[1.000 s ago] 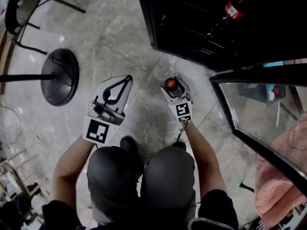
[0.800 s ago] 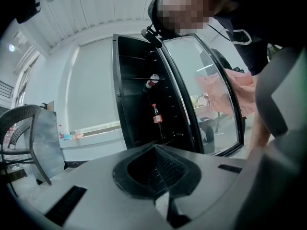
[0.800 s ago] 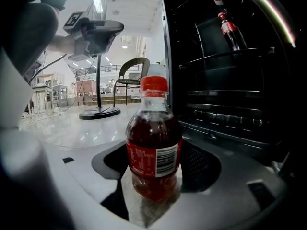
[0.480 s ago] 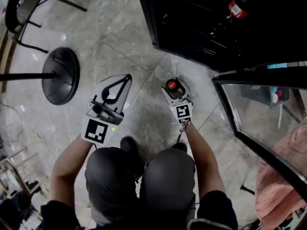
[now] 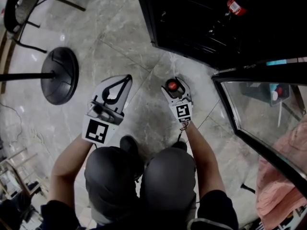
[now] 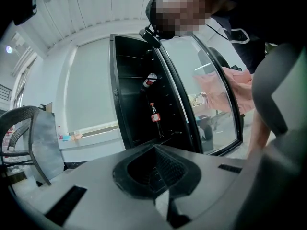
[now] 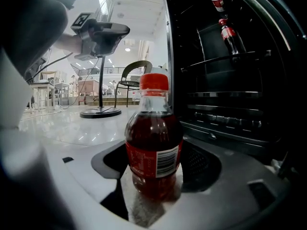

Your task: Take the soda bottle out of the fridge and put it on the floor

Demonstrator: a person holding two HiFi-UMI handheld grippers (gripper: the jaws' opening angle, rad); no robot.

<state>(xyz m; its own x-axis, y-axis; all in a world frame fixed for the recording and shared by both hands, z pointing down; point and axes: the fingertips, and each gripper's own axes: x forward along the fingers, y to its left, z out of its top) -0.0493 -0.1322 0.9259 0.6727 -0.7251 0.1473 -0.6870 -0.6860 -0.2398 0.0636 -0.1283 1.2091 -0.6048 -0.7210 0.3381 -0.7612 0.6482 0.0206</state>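
Note:
A soda bottle [image 5: 171, 85] with a red cap, red label and dark drink [image 7: 153, 143] stands upright on the marble floor, right in front of the open black fridge [image 5: 192, 28]. My right gripper [image 5: 173, 82] is shut on its body, with a jaw on each side [image 7: 153, 159]. My left gripper [image 5: 127, 78] hovers to the left of it over the floor, shut on nothing, and its tips meet [image 6: 153, 147]. A second soda bottle [image 5: 236, 4] stands on a fridge shelf [image 7: 229, 35] and shows in the left gripper view too [image 6: 154, 113].
The fridge's glass door [image 5: 259, 114] swings open at the right, close to my right arm. The round black base of a stand [image 5: 60, 75] sits on the floor to the left, a chair [image 5: 19, 13] behind it. Pink cloth [image 5: 283, 176] lies beyond the door.

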